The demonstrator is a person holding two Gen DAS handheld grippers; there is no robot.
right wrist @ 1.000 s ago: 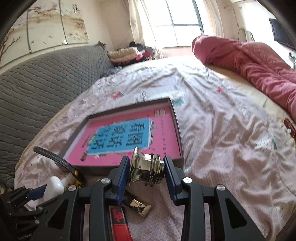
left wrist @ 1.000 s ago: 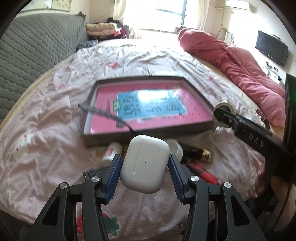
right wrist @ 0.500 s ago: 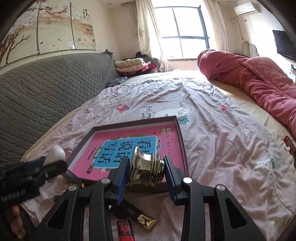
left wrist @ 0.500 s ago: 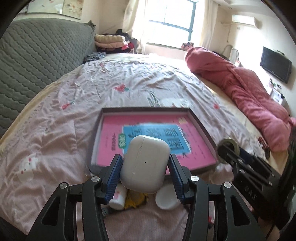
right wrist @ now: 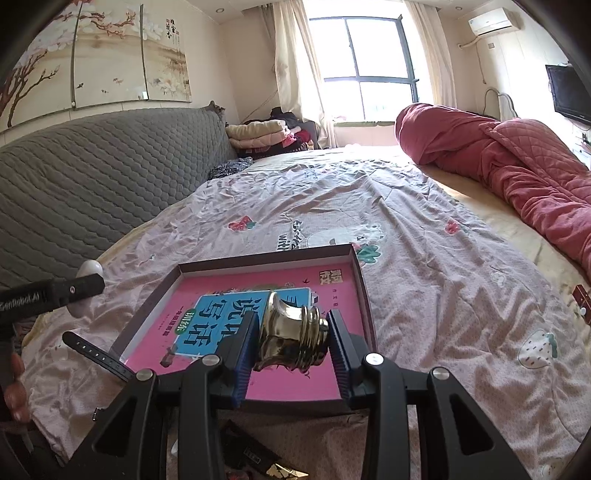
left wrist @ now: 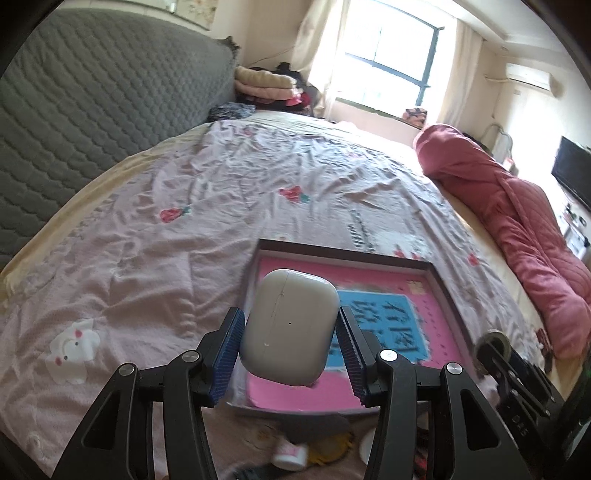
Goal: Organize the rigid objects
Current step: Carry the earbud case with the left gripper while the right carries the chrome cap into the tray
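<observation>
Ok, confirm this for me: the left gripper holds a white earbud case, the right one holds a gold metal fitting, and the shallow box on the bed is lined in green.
One detail is off: the shallow box is lined in pink, not green, as the right wrist view shows. The left gripper does hold the white earbud case, and the right gripper the gold metal fitting.

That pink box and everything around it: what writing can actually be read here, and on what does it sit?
"GenRobot.AI": white letters on the side of the left gripper, seen from the right wrist.
"with": on the printed bedsheet, turned sideways beside a cartoon.
Large Chinese characters on the blue panel of the pink book in the box: visible, upside down, not transcribed with confidence.
Wall painting's calligraphy: too small.
</observation>
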